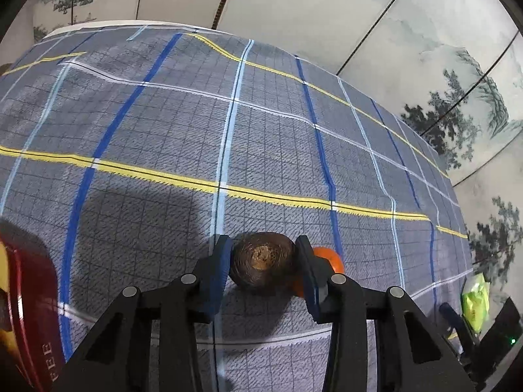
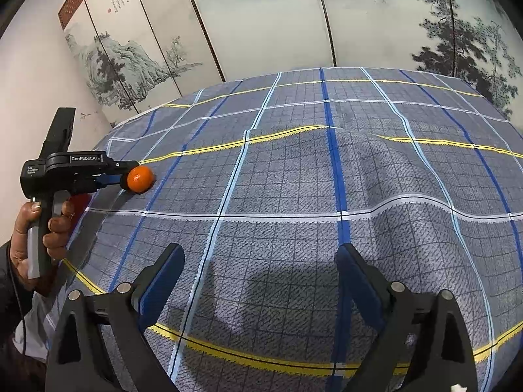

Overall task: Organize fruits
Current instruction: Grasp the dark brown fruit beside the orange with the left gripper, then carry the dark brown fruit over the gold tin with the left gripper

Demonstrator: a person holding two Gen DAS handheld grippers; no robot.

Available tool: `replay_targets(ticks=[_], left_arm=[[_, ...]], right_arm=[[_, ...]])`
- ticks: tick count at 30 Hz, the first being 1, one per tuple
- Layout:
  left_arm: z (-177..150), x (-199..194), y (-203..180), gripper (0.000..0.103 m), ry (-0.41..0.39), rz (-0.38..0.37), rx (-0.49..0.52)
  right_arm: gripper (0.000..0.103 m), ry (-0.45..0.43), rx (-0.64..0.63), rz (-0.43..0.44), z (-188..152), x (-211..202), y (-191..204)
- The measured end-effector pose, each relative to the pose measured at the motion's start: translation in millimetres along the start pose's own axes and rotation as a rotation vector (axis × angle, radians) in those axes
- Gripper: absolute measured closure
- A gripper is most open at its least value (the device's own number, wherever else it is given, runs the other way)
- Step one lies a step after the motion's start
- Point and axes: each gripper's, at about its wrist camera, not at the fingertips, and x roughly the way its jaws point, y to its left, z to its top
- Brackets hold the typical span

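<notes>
A brown, rough-skinned round fruit [image 1: 263, 263] lies on the plaid cloth [image 1: 157, 124], and my left gripper [image 1: 263, 241] is shut on it, with a blue pad against each side. A small orange fruit [image 1: 330, 258] rests on the cloth just behind the right finger, touching or nearly touching it. In the right wrist view the left gripper [image 2: 126, 178] shows at the far left, held by a person's hand [image 2: 36, 228], with the orange fruit [image 2: 140, 179] at its tip; the brown fruit is mostly hidden there. My right gripper [image 2: 260, 250] stands wide open over bare cloth.
A red tin [image 1: 31, 294] with printed letters sits at the left edge of the left wrist view. A yellow-green packet [image 1: 475, 300] lies off the cloth's right side. A painted folding screen [image 2: 261, 19] stands close behind the table. The cloth [image 2: 327, 179] has raised folds.
</notes>
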Motion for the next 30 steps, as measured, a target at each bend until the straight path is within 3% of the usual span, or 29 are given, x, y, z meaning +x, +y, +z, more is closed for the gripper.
replay_targets(ticks=[10, 23, 30], left_arm=[[-30, -58, -1, 0.062, -0.094, 0.044, 0.062], [-72, -136, 2, 0.062, -0.161, 0.02, 0.099], [-91, -173, 34, 0.062, -0.219, 0.106, 0.085]], right_arm=[[0.009, 0.007, 0.001, -0.01, 0, 4, -2], [0.008, 0.045, -0.005, -0.05, -1, 12, 0], [0.008, 0.055, -0.01, -0.065, -1, 14, 1]])
